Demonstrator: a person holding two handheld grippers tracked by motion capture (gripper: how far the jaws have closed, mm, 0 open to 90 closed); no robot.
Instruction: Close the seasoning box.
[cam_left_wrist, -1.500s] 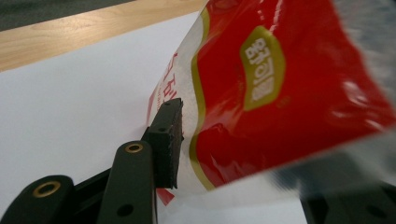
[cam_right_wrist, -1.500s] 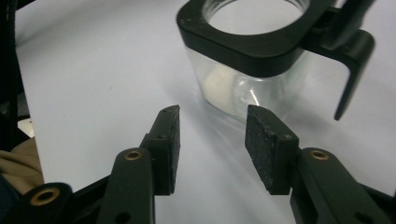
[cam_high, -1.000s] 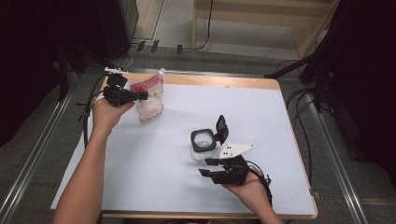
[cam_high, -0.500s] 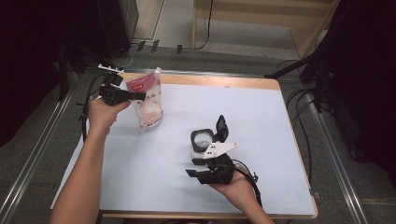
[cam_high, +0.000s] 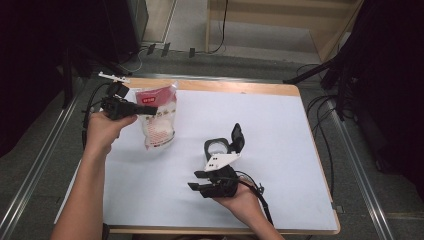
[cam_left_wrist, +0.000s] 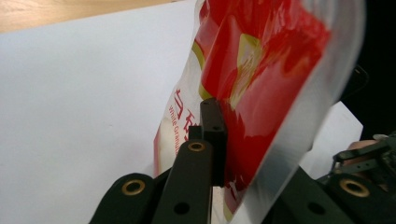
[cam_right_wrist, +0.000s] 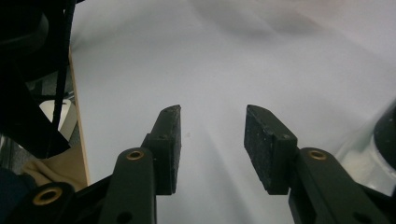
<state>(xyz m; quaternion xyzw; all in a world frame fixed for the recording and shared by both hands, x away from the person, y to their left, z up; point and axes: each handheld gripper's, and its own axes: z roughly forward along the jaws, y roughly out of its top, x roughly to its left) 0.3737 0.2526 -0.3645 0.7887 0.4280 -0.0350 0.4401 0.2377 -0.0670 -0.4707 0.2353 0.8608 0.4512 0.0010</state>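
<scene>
White-covered surface (cam_high: 280, 130) on grey floor, cables behind: left hand-held gripper (cam_high: 150, 109) clamps red-white bag (cam_high: 159, 120); right hand-held gripper (cam_high: 196, 180) released beside open container (cam_high: 218, 146).

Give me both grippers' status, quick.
Left gripper: shut on the red-and-white bag, held by its top edge.
Right gripper: open, holding nothing, jaws apart above the white table cover.

A white sheet (cam_high: 280, 130) covers most of the wooden table (cam_high: 235, 87), whose bare edge shows along the far side. Near the middle stands a small clear container (cam_high: 216, 146) with a black flip lid (cam_high: 237, 138) (tipped open). Cables (cam_high: 322, 107) trail across the floor beyond.
</scene>
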